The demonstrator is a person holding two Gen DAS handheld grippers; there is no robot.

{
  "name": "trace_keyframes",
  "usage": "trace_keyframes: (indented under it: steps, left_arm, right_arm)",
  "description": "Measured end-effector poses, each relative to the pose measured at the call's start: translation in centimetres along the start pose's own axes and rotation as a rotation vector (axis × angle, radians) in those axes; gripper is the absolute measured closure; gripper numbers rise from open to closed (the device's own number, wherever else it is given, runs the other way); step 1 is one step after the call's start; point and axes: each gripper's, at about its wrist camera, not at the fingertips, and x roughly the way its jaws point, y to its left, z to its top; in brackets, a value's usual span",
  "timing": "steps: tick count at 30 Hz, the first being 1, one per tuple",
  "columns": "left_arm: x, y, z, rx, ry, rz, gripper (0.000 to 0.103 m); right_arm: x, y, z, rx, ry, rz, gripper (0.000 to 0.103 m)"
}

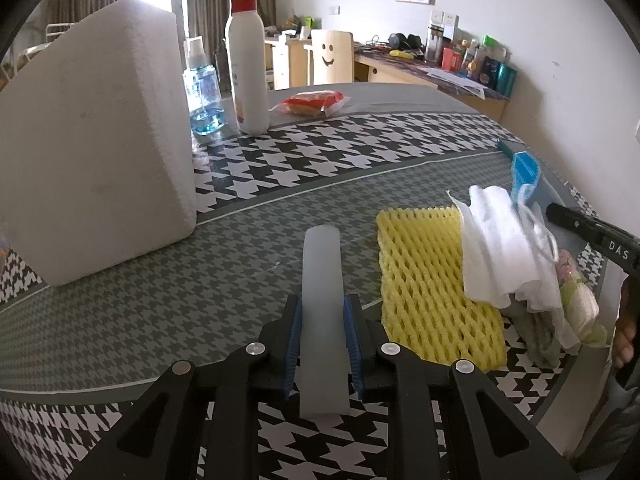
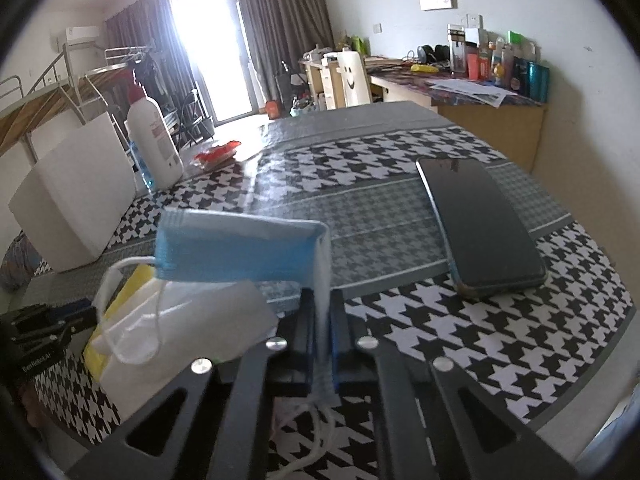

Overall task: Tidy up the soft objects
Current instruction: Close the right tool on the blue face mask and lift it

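My left gripper [image 1: 322,312] is shut on a pale translucent soft strip [image 1: 322,280] that sticks out forward over the table. To its right lies a yellow foam net [image 1: 432,284] with a white tissue [image 1: 496,248] and other soft items piled on its right edge. My right gripper [image 2: 323,304] is shut on the edge of a blue face mask [image 2: 236,248], which hangs folded to the left above the white tissue [image 2: 188,332] and yellow net [image 2: 136,280]. The mask's ear loop [image 2: 120,320] dangles down. From the left wrist view, the right gripper's black body [image 1: 592,236] shows at the right edge.
A big white foam block [image 1: 96,148] stands at the left. Behind it are a white pump bottle [image 1: 246,68], a blue liquid bottle [image 1: 204,92] and a red snack packet [image 1: 312,102]. A dark phone [image 2: 480,224] lies right of the mask on the houndstooth tablecloth [image 1: 320,152].
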Motion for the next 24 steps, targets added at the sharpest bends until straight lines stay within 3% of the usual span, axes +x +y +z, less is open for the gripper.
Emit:
trace_keyframes:
  steps: [5, 24]
  left_arm:
    - [-0.6, 0.1, 0.1, -0.003, -0.022, -0.014, 0.087]
    - [-6.4, 0.3, 0.6, 0.005, -0.189, -0.064, 0.087]
  right_arm:
    - [-0.6, 0.1, 0.3, 0.002, -0.021, 0.006, 0.095]
    - [-5.5, 2.1, 2.0, -0.008, -0.171, 0.058, 0.096]
